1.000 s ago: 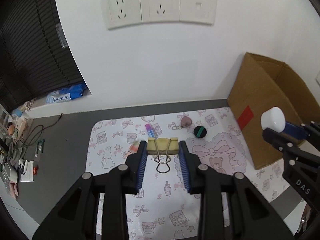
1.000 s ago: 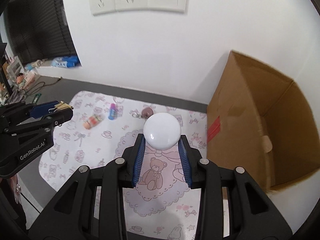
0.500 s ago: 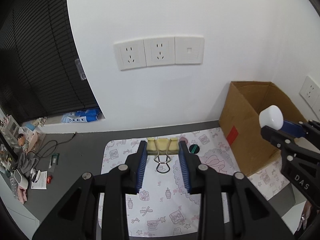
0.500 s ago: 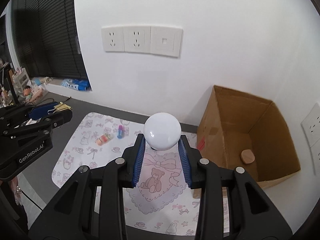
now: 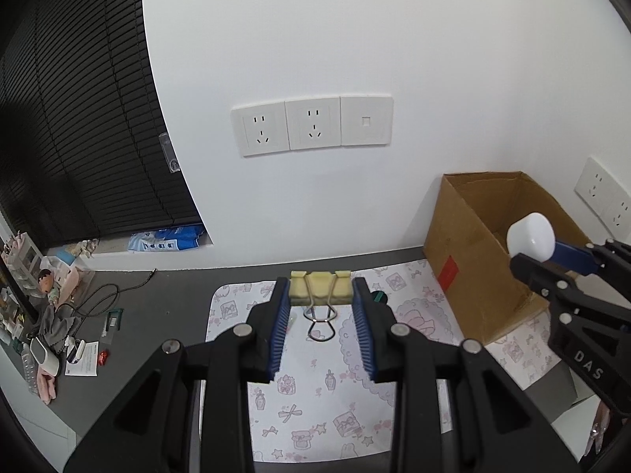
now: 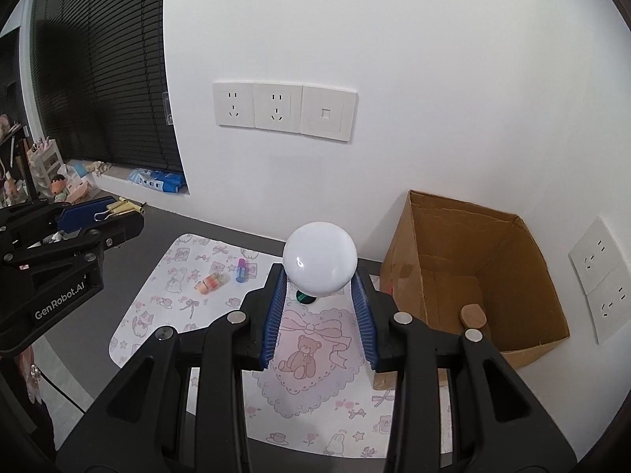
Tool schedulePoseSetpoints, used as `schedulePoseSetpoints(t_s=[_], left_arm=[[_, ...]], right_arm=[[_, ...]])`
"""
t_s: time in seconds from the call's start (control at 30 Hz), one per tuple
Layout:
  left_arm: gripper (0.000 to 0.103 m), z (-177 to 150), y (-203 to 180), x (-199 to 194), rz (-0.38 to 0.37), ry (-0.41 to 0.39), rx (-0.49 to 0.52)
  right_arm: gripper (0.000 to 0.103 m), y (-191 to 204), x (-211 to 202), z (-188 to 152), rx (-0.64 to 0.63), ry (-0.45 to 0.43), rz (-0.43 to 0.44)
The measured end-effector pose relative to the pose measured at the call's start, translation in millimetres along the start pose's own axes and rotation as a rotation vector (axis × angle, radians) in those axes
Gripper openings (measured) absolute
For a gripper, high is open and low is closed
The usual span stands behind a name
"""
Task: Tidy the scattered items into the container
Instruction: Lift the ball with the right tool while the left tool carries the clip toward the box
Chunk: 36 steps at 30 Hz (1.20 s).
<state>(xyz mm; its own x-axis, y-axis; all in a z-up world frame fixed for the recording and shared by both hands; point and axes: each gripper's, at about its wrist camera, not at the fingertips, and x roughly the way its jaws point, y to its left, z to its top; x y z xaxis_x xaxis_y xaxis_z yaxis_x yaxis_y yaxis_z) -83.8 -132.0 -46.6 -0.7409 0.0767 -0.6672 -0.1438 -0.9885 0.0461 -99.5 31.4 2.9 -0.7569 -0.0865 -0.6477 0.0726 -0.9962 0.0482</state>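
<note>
I have both hands loaded and held up above the patterned mat [image 6: 157,315], so most of what can go wrong from here is a drop. My left gripper [image 5: 320,303] pinches a yellow binder clip [image 5: 320,293] across its body at the very tips of the blue pads, with its wire handles hanging toward me; that hold is shallow, and I judge that a quick swing toward the cardboard box [image 6: 493,256] could let the clip twist or slip out onto the mat. My right gripper [image 6: 320,295] pinches a smooth white round object [image 6: 320,262], and most of that rounded shape sits above and ahead of the pads, so I suspect the grip is on its lower part only; a glossy curved surface like that could squirt forward if I tip the wrist down too sharply. The box stands open at the right end of the mat against the wall, with one brown piece [image 6: 473,315] already lying on its floor. Its near wall stands tall, so if I come in low I could clip the rim and shove the whole box. The two grippers also sit close side by side, and if I bring both to the opening together they may knock each other. A pink-orange item [image 6: 211,283], a small pink-and-blue tube [image 6: 240,270] and a dark round piece [image 6: 304,297] lie on the mat, not yet collected.
</note>
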Motion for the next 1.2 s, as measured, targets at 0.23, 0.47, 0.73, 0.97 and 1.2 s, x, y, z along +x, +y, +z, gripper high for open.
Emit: schedulePoseSetpoints(t_s=[0.23,0.47,0.73,0.97,1.2], left_arm=[[0.031,-3.9,8.6,-1.6,-0.006,0.004,0.004],[0.031,-1.0,5.1,4.0,-0.010,0.006,0.001],[0.031,14.5,-46.2,14.3,-0.041,0.005,0.044],[0.031,29.1,-107.7,40.3,-0.088,0.032,0.080],[0.031,46.8,-168.6,67.8,-0.142,0.055,0.123]], right_arm=[[0.035,5.2,-1.7,-3.7,0.005,0.004,-0.010],[0.035,2.1,-3.1,-7.9,0.019,-0.004,-0.024],[0.036,-35.4,-0.1,-10.7,0.037,0.006,-0.043],[0.036,-100.2,6.9,-18.4,0.065,0.029,-0.087],[0.036,-167.7,17.4,-26.0,0.114,0.057,-0.141]])
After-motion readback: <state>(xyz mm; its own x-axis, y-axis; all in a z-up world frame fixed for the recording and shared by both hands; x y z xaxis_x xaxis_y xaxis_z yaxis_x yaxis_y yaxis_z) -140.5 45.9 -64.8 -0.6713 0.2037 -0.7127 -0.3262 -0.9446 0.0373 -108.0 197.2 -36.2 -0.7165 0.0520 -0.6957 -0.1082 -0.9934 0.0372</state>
